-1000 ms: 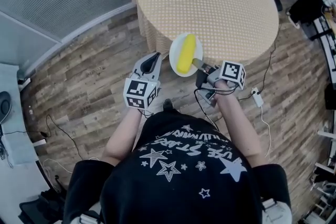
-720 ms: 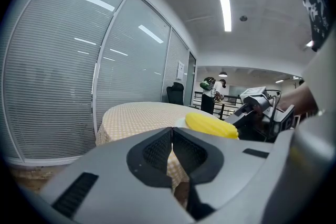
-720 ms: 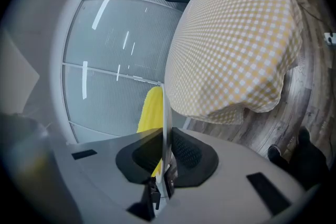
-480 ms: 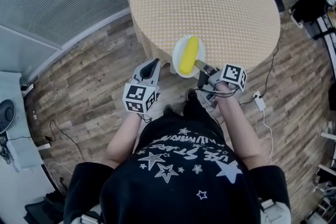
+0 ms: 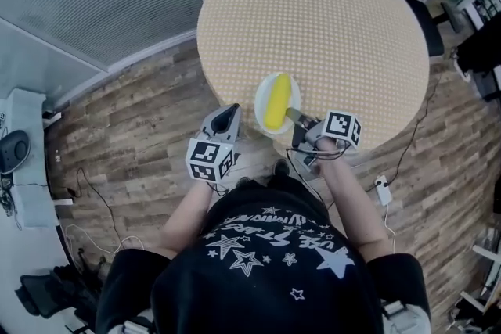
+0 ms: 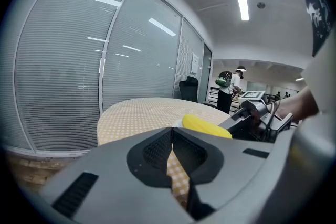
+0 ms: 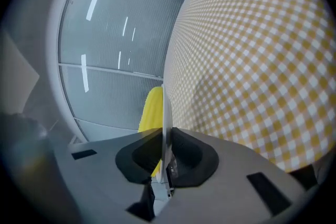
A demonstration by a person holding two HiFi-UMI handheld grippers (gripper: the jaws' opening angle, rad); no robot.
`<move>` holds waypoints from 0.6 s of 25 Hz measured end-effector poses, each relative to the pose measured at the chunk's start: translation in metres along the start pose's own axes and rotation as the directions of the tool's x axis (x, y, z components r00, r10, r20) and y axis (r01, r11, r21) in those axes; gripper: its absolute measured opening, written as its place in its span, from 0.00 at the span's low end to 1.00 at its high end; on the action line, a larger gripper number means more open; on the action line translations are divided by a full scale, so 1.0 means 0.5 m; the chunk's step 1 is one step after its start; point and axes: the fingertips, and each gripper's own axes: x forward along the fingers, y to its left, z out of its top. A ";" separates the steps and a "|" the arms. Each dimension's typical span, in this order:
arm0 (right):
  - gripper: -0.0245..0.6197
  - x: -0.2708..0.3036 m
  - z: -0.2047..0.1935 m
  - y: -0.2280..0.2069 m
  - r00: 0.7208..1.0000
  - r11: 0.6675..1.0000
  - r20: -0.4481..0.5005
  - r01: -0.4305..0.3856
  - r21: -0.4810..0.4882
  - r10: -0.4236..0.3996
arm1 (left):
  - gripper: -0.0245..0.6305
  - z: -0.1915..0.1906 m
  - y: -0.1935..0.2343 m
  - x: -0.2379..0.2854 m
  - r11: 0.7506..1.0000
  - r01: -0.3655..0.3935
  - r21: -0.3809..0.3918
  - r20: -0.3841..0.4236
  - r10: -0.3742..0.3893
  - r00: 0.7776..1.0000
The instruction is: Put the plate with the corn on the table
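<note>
The plate (image 5: 259, 107) is small, round and white, with one yellow corn cob (image 5: 275, 102) lying along its middle. It is over the near edge of the round bench (image 5: 329, 19), which wears a yellow and white checked cloth (image 7: 262, 60). I cannot tell if it touches the cloth yet. The right claw (image 5: 294, 116) is clamped on the plate's near rim and holds it flat, I think so the corn cob does not roll off. The left claw (image 5: 228, 112) is pressed together with nothing in it and hangs just beside the plate, out of the way.
</note>
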 end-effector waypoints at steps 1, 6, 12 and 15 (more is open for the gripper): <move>0.10 0.004 0.013 -0.005 1.000 1.000 -0.013 0.001 0.001 -0.001 | 0.05 0.001 -0.003 0.012 1.000 -0.010 -0.005 -0.003 0.010 1.000; 0.10 0.030 0.072 -0.011 0.997 1.000 -0.071 -0.012 -0.023 0.011 | 0.05 0.008 0.000 0.044 0.995 -0.083 -0.048 0.016 0.084 0.996; 0.10 0.082 0.115 0.014 0.991 0.998 -0.132 -0.042 -0.044 0.035 | 0.05 0.027 0.041 0.038 0.982 -0.182 -0.054 0.024 0.183 0.983; 0.10 0.117 0.131 0.021 0.988 0.997 -0.148 -0.043 -0.058 0.034 | 0.05 0.038 0.071 0.038 0.976 -0.211 -0.050 0.033 0.213 0.977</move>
